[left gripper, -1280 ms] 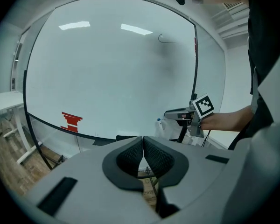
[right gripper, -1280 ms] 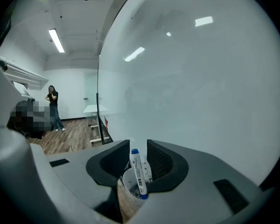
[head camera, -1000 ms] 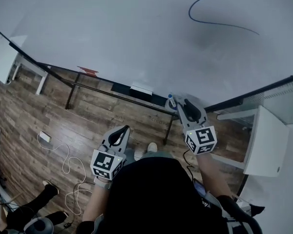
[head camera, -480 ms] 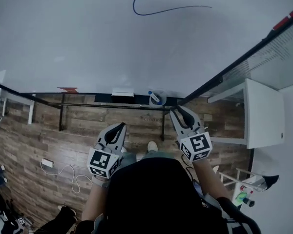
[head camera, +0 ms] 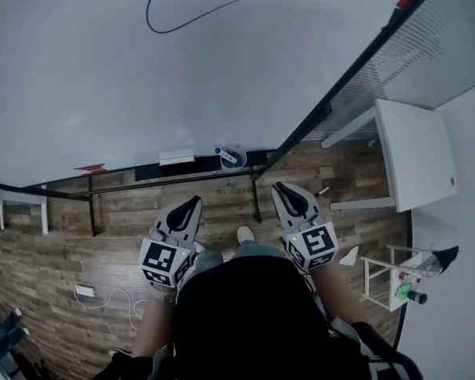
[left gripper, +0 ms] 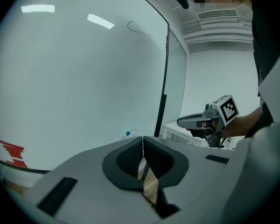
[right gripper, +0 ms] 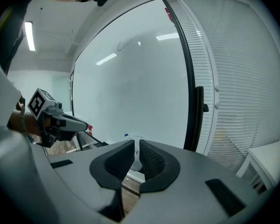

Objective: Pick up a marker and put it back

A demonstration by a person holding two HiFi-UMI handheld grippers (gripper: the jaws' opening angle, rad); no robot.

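Note:
A blue-capped marker (head camera: 223, 153) stands in a small cup (head camera: 234, 161) on the whiteboard's tray (head camera: 146, 170). Both grippers hover over the wooden floor, short of the tray. My left gripper (head camera: 193, 201) is shut and empty, its tips touching in the left gripper view (left gripper: 143, 138). My right gripper (head camera: 279, 187) sits just right of the cup and a little back from it. Its jaws are closing, with a slim gap between them and nothing in it (right gripper: 137, 140). The marker's cap (right gripper: 126, 135) shows just beyond the tips.
A blue curved line (head camera: 198, 10) is drawn on the whiteboard. A white eraser (head camera: 177, 158) lies on the tray, and a red mark (head camera: 89, 168) is at its left. A black frame post (head camera: 340, 93), blinds and a white table (head camera: 416, 157) stand to the right.
My right gripper has drawn back from the cup, leaving the marker in it, and its jaws have narrowed. The head view has swung right; the left gripper kept its place.

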